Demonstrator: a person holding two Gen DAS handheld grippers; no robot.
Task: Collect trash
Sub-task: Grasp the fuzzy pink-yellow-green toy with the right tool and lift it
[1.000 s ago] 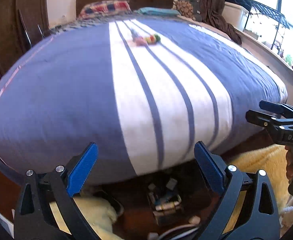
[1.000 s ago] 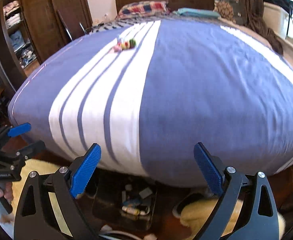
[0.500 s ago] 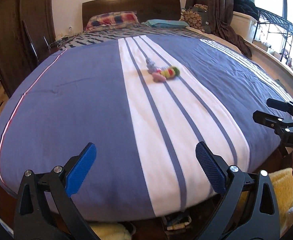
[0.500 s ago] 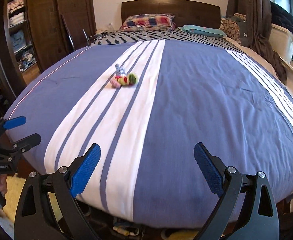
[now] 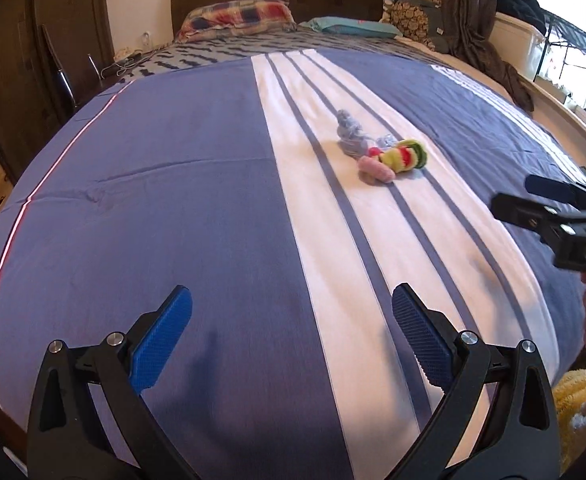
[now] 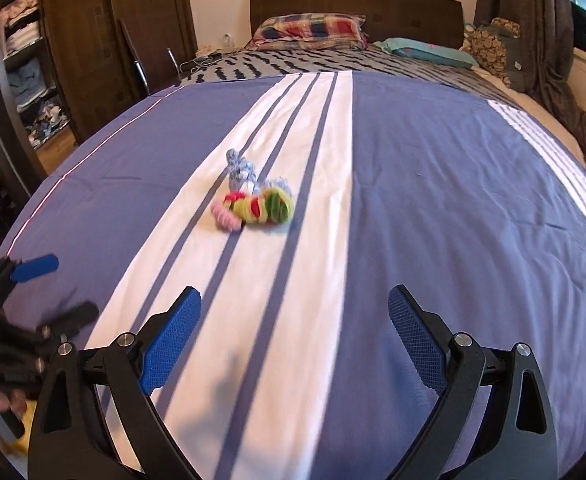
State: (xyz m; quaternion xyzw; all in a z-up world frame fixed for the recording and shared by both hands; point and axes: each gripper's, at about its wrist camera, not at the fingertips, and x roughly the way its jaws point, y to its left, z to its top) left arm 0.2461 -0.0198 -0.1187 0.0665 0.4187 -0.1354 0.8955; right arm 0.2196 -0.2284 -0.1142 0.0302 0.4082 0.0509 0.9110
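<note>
1. Right now I have the bed (image 5: 197, 200) filling both views, its blue cover crossed by white stripes.
2. My left gripper (image 5: 291, 340) and right gripper (image 6: 295, 336) both hover over the near end, jaws spread wide, nothing held.
3. The trash, a small clump of colourful soft bits (image 5: 381, 152) (image 6: 253, 200), lies mid-bed on the white stripe, well ahead of both.
4. I judge the approach should stay low and straight, centring one gripper's pads around the clump before closing.
</note>
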